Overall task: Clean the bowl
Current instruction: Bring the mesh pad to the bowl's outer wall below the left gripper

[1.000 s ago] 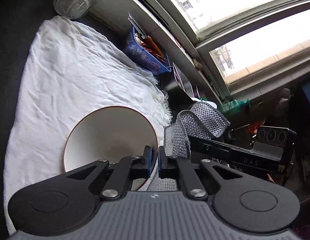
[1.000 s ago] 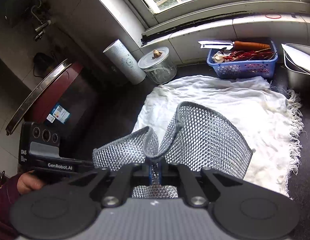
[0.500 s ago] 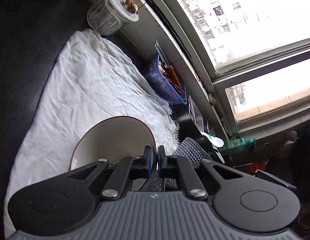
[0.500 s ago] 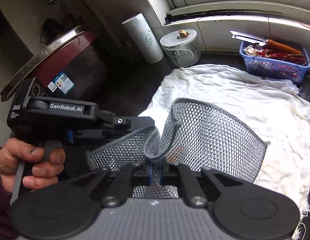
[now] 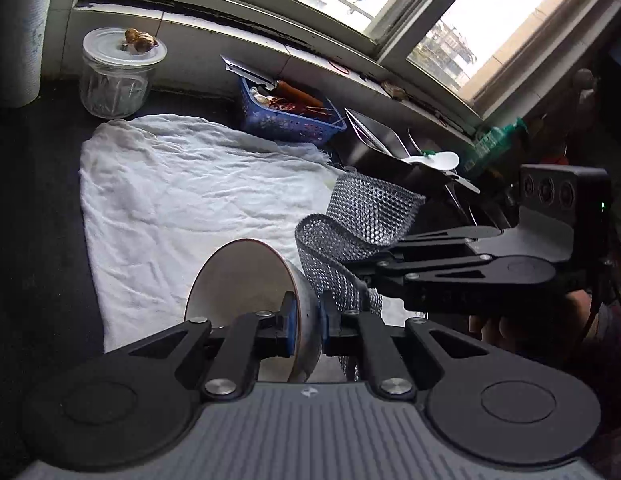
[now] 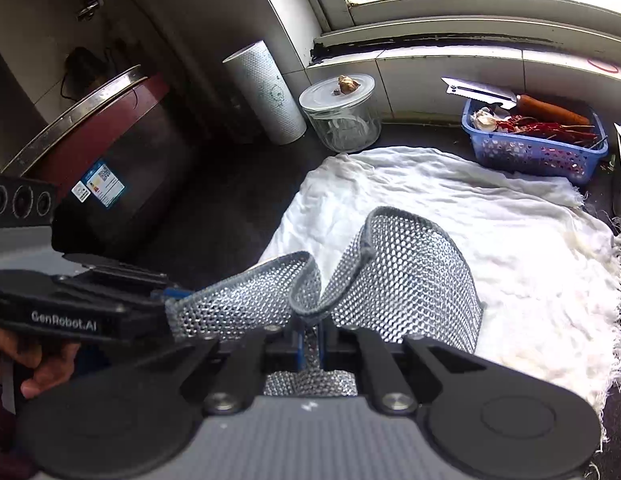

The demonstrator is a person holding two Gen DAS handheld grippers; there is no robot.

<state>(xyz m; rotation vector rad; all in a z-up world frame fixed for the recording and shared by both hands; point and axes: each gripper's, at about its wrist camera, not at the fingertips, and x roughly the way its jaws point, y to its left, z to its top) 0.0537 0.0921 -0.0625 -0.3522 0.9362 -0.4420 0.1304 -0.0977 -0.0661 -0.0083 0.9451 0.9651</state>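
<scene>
A: Where was the bowl (image 5: 246, 292)?

B: Tipped on edge over the white towel (image 5: 182, 192), my left tongs (image 5: 306, 320) clamped on its rim. Glazed, slick, breakable, so I figured gripping the rim was safest. Right tongs (image 6: 310, 340) pinched the floppy mesh scrubber (image 6: 390, 276) beside it.

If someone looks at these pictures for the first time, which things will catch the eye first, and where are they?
First is the silver mesh scrubbing cloth, folded and pinched in the right gripper over the white towel. Next is the white bowl, tipped on edge with its rim clamped in the left gripper, just beside the cloth. Behind, a blue basket sits under the window.
</scene>
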